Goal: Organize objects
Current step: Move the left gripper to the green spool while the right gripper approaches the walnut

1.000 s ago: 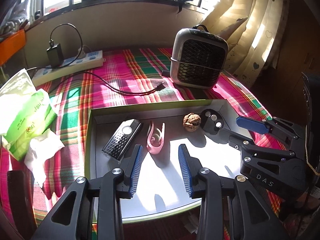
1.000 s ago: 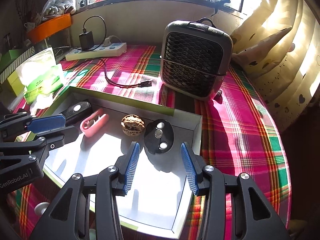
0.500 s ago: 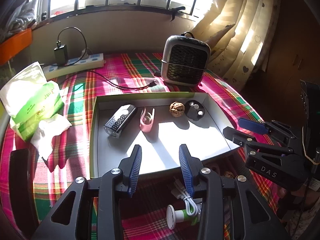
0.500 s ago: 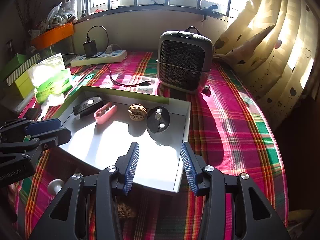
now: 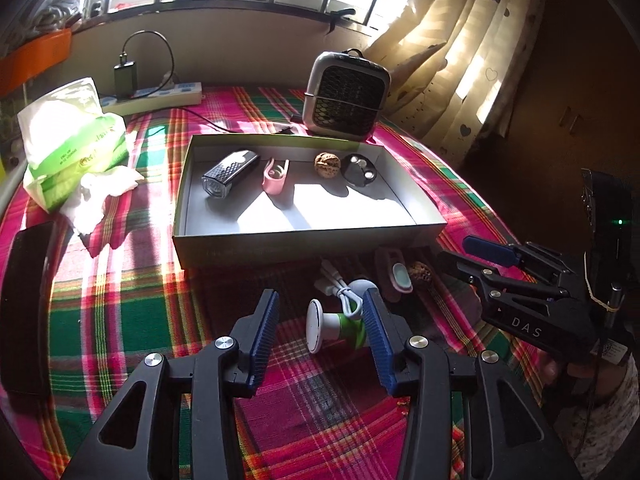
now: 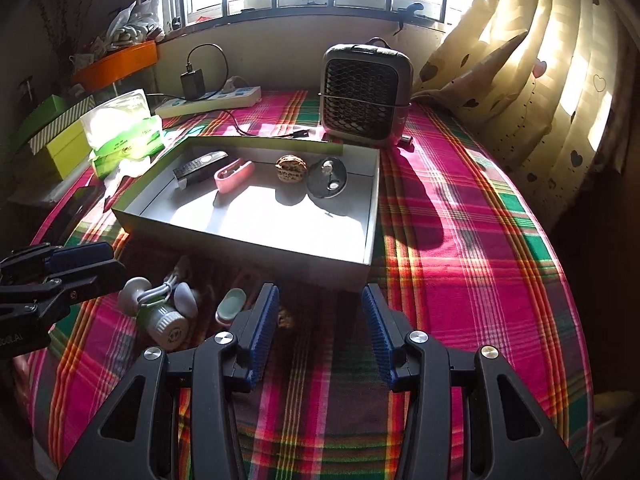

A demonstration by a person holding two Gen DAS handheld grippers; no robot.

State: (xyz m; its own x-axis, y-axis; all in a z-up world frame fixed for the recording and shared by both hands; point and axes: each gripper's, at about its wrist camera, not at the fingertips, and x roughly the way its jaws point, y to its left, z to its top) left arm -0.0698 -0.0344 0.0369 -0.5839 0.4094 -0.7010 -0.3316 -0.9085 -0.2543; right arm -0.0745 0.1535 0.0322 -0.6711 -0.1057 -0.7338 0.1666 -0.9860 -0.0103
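A shallow grey box [image 5: 304, 236] sits on the plaid cloth. It holds a black ribbed light [image 5: 230, 172], a pink clip [image 5: 275, 176], a walnut [image 5: 327, 165] and a black round disc [image 5: 360, 170]. In the shadow before the box lie a green-white gadget with a white cable [image 5: 340, 320], a pink-teal clip [image 5: 400, 276] and a second walnut [image 5: 420, 272]. My left gripper [image 5: 320, 320] hangs over the gadget with its jaws opening, pads clear of it. My right gripper [image 6: 316, 320] stands open over bare cloth, the second walnut [image 6: 286, 322] just beside its left finger.
A small grey heater [image 5: 346, 94] stands behind the box, with a power strip [image 5: 160, 96] and charger at the back. A green tissue pack [image 5: 72, 144] and a black phone [image 5: 26, 304] lie to the left. Curtains [image 6: 540, 80] hang on the right. Green boxes [image 6: 52, 140] sit far left.
Both grippers have drawn back from above the box toward the near side of the table. The items in front of the box have come into view. The left jaws stand wider.
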